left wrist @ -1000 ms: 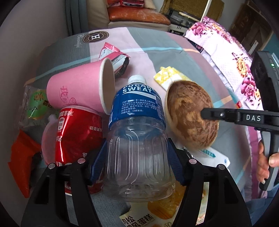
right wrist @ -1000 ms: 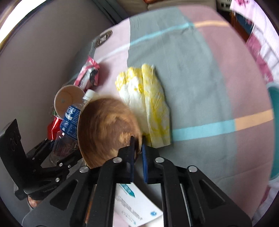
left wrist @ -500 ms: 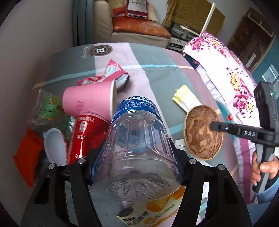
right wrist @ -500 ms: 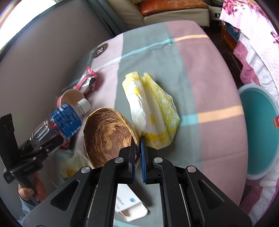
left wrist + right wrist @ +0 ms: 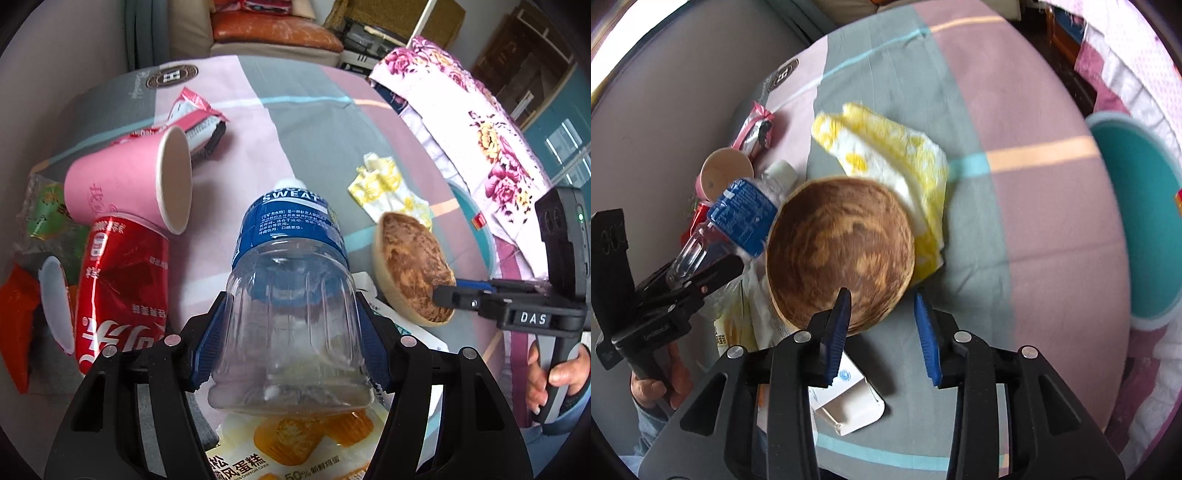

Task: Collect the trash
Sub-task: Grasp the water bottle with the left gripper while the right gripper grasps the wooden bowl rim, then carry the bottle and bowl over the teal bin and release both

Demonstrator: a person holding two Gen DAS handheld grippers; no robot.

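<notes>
My left gripper (image 5: 291,339) is shut on a clear plastic bottle (image 5: 291,295) with a blue label, held by its base above the table; it also shows in the right wrist view (image 5: 738,218). A brown wooden bowl (image 5: 842,251) lies on the cloth, also in the left wrist view (image 5: 410,269). My right gripper (image 5: 882,321) is open, its jaws apart astride the bowl's near rim. A pink paper cup (image 5: 129,184) lies on its side on a crushed red can (image 5: 118,291). A yellow-white napkin (image 5: 897,162) lies beyond the bowl.
A pink snack wrapper (image 5: 199,118), a cake packet (image 5: 295,450), a small white box (image 5: 849,402), and green and orange wrappers (image 5: 40,214) lie around. A teal bin (image 5: 1137,221) stands past the table's right edge. A floral cloth (image 5: 480,122) lies at the right.
My right gripper has opened and let go of the wooden bowl, which now lies flat on the cloth. The left gripper still holds the bottle, now lower and pointing further forward.
</notes>
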